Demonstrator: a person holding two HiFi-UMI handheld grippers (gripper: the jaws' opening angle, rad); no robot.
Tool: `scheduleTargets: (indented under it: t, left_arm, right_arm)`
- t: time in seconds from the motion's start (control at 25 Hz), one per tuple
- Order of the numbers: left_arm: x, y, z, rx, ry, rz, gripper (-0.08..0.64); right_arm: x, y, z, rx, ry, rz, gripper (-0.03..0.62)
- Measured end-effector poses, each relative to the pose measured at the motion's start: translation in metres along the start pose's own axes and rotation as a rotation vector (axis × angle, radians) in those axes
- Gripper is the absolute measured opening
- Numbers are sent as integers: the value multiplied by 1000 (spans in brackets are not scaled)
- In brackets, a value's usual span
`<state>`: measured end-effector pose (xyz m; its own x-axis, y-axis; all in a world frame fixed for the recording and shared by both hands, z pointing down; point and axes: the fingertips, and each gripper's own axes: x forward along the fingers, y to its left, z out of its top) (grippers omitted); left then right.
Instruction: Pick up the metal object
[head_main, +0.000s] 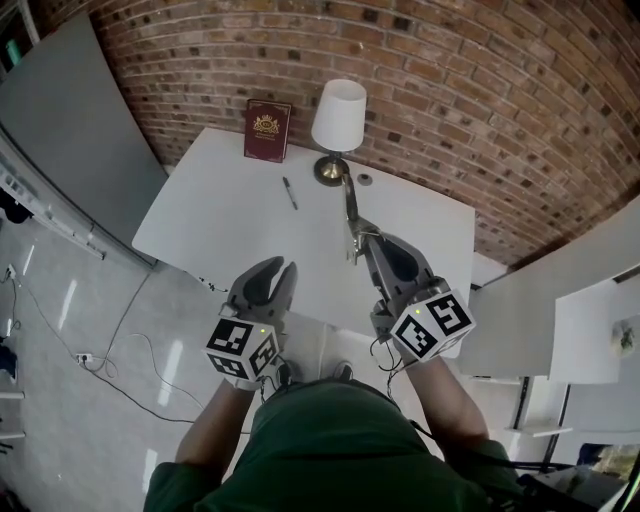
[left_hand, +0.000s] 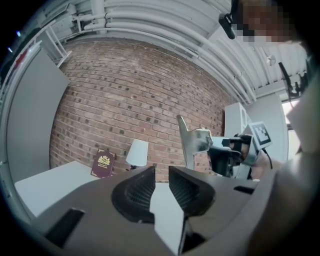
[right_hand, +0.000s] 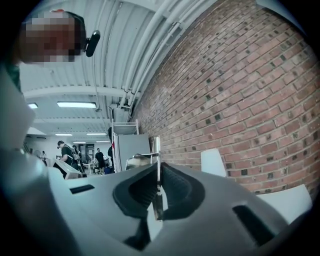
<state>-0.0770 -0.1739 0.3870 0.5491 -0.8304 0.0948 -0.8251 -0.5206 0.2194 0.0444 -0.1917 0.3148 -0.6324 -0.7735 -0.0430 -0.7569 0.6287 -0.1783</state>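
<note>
White surface (head_main: 220, 225) against brick wall (head_main: 450, 100), lamp (head_main: 338, 115) at far edge. Right tool (head_main: 372, 248) clamped across flat faces of thin metal piece (head_main: 351, 205), probably for grip; piece held clear above surface. Left tool (head_main: 283, 272) slightly open, empty, near left.

White tabletop (head_main: 220, 215) against brick wall (head_main: 450, 90). Dark red book (head_main: 267, 130) with gold emblem stands upright at the back edge by the wall. White-shaded lamp (head_main: 337, 118) just right of it, brass-coloured base. Pen (head_main: 289, 192) lies in front, apart from both. Small round item (head_main: 364, 180) beside lamp base, too small to tell what. Grey panel (head_main: 70, 120) at left. Cable (head_main: 120, 345) on glossy floor (head_main: 90, 400).
</note>
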Motion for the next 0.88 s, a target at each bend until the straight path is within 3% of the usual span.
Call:
scheduleTargets:
  t: [0.88]
  left_arm:
    - [16,9,-13,-47,31,-15,77]
  right_arm:
    - [15,-8,-20,63,13,19,6]
